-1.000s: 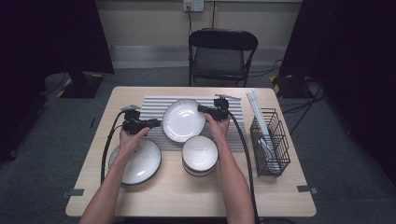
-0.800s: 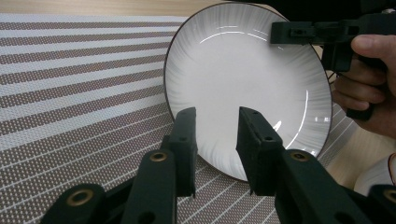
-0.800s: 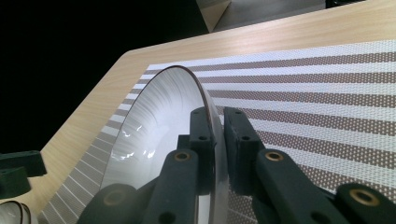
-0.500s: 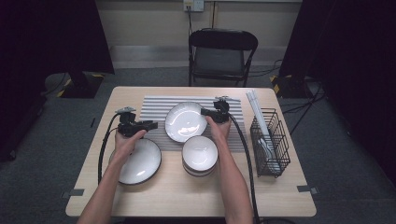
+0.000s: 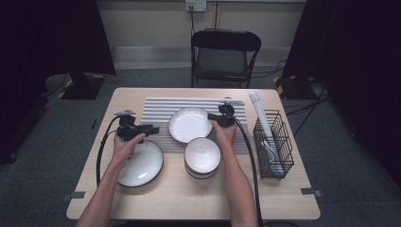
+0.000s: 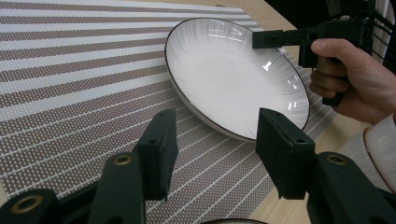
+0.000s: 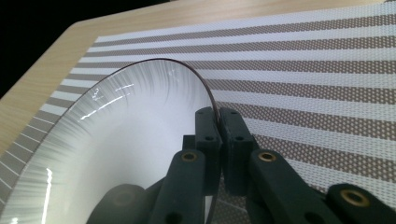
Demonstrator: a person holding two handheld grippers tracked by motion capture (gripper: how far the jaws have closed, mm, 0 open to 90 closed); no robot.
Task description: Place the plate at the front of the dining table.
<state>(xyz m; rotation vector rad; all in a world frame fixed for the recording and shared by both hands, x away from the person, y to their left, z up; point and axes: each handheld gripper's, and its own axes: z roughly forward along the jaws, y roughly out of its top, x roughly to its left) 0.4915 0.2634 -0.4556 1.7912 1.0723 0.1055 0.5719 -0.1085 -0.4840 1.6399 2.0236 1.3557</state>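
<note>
A white plate [image 5: 190,124] with a dark rim lies on the striped placemat [image 5: 161,106] in the middle of the table. My right gripper [image 5: 216,117] is shut on its right rim; in the right gripper view the pads [image 7: 208,126] pinch the thin edge of the plate [image 7: 116,135]. My left gripper [image 5: 153,128] stands a short way left of the plate. Its jaws have just been opening, and nothing is between them. In the left gripper view the left gripper [image 6: 215,154] stands wide in front of the plate [image 6: 236,77], with the right gripper [image 6: 259,39] at the far rim.
A second dark-rimmed plate [image 5: 139,163] lies at the front left under my left hand. A stack of white bowls [image 5: 202,156] stands in front of the held plate. A black wire basket [image 5: 273,144] with utensils stands at the right. A folding chair [image 5: 224,54] is behind the table.
The left gripper's jaws have opened and come off the plate's left rim, drawing back a little to the left. The right gripper keeps its hold on the right rim.
</note>
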